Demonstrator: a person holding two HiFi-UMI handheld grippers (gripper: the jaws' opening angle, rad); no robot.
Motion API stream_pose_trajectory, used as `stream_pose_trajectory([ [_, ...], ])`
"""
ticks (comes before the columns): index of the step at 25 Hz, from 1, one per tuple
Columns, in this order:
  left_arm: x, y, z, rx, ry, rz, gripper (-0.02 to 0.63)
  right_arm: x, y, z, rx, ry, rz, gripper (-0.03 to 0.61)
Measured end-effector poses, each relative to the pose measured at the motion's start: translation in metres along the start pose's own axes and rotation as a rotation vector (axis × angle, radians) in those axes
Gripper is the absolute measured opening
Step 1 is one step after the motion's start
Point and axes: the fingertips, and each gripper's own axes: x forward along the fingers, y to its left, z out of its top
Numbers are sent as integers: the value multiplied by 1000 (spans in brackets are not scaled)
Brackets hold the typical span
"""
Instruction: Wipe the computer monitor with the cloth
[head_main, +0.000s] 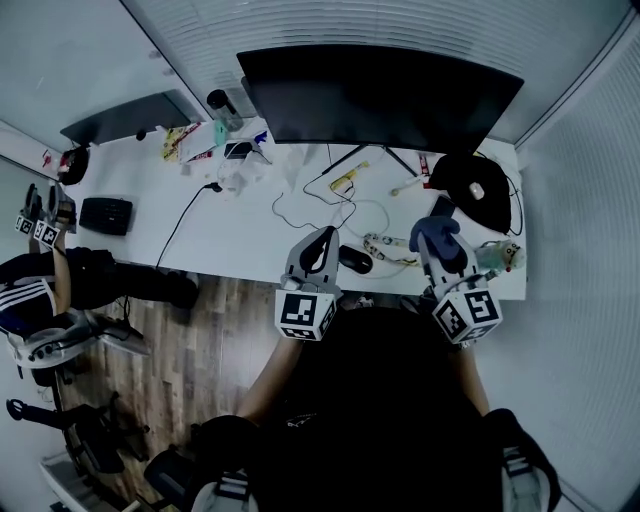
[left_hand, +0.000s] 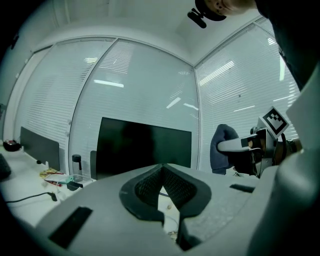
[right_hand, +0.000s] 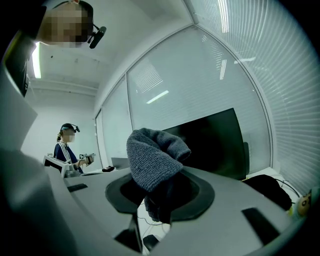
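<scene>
The black computer monitor (head_main: 380, 95) stands at the back of the white desk (head_main: 240, 235), its screen dark. My right gripper (head_main: 438, 240) is shut on a blue-grey knitted cloth (head_main: 433, 230), held over the desk's near right part, well short of the screen. In the right gripper view the cloth (right_hand: 152, 160) bunches up above the jaws, with the monitor (right_hand: 215, 142) beyond it. My left gripper (head_main: 321, 243) hovers over the desk's front edge, shut and holding nothing. The left gripper view shows its pads (left_hand: 150, 186) meeting, the monitor (left_hand: 142, 147) ahead and the cloth (left_hand: 222, 147) at right.
A black bag (head_main: 475, 190) lies at the desk's right, a dark mouse (head_main: 355, 260) between the grippers, cables (head_main: 300, 205) and small clutter below the monitor. A bottle (head_main: 222, 108), a second monitor (head_main: 130, 118) and a keyboard (head_main: 105, 215) are at left. Another person (head_main: 40, 275) sits far left.
</scene>
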Motion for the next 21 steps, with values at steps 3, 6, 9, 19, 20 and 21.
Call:
stream_pose_trajectory([
  [3, -11, 3, -1, -5, 1, 32, 6, 4, 12, -4, -12, 6, 39, 117],
  [6, -21, 8, -4, -6, 4, 63, 6, 10, 26, -9, -35, 20, 86, 117],
  [9, -27, 15, -5, -6, -3, 100, 6, 15, 35, -14, -63, 26, 125, 117],
  [19, -35, 20, -1, -8, -6, 137, 8, 22, 43, -12, -75, 38, 161, 117],
  [20, -34, 18, -2, -8, -1, 132, 6, 21, 42, -13, -72, 41, 157, 117],
  [21, -33, 16, -3, -7, 4, 127, 7, 20, 40, -14, -68, 44, 152, 117],
])
